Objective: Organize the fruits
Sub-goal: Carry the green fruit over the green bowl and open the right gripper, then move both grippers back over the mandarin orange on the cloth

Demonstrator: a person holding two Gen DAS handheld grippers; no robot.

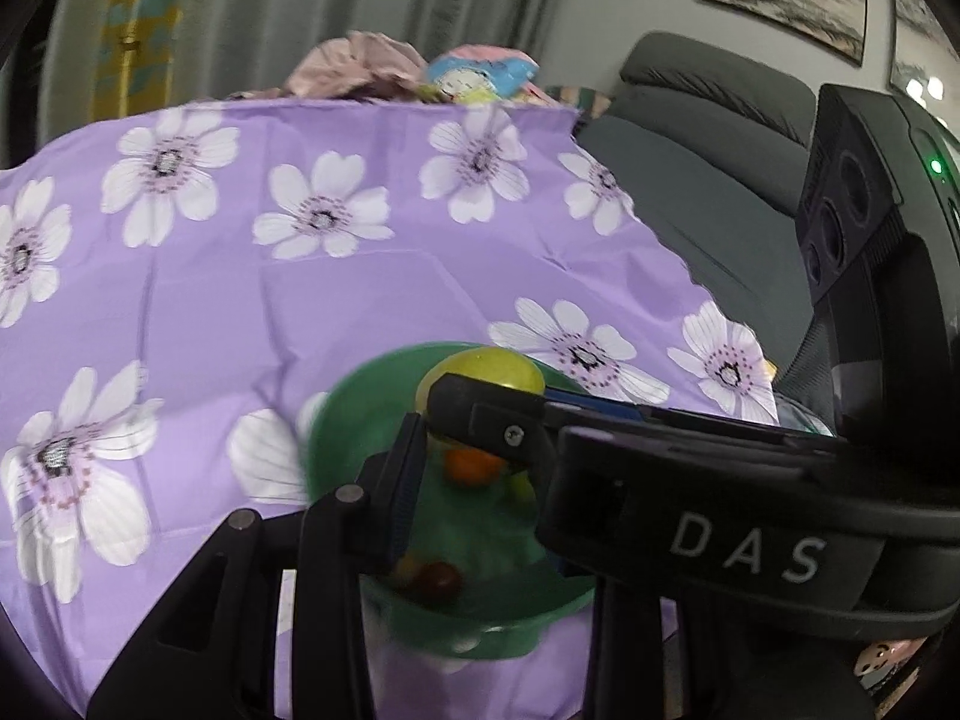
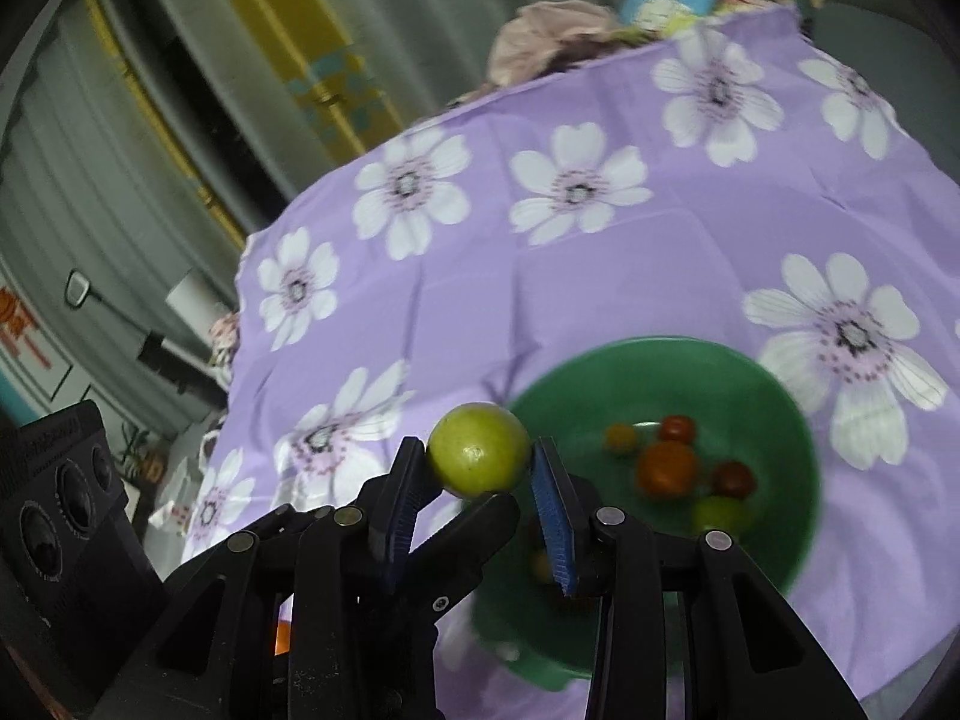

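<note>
A yellow-green round fruit point(image 2: 480, 456) sits pinched between the blue pads of my right gripper point(image 2: 480, 450), held just left of and above a green bowl point(image 2: 660, 351). The bowl holds several small fruits: an orange one point(image 2: 666, 468), red ones and yellow-green ones. In the left wrist view the same fruit point(image 1: 480, 369) shows above the bowl point(image 1: 354, 384), partly behind a finger of the right gripper, whose body crosses in from the right. Of my left gripper point(image 1: 480, 429) only the left finger point(image 1: 402, 480) shows. The other finger is hidden, so I cannot see its grip.
A purple tablecloth with white flowers point(image 1: 240, 312) covers the table. A pile of crumpled cloth point(image 1: 360, 63) lies at its far edge. A grey sofa point(image 1: 690, 180) stands beyond the right edge. The left gripper's body point(image 2: 60, 516) shows at the lower left of the right wrist view.
</note>
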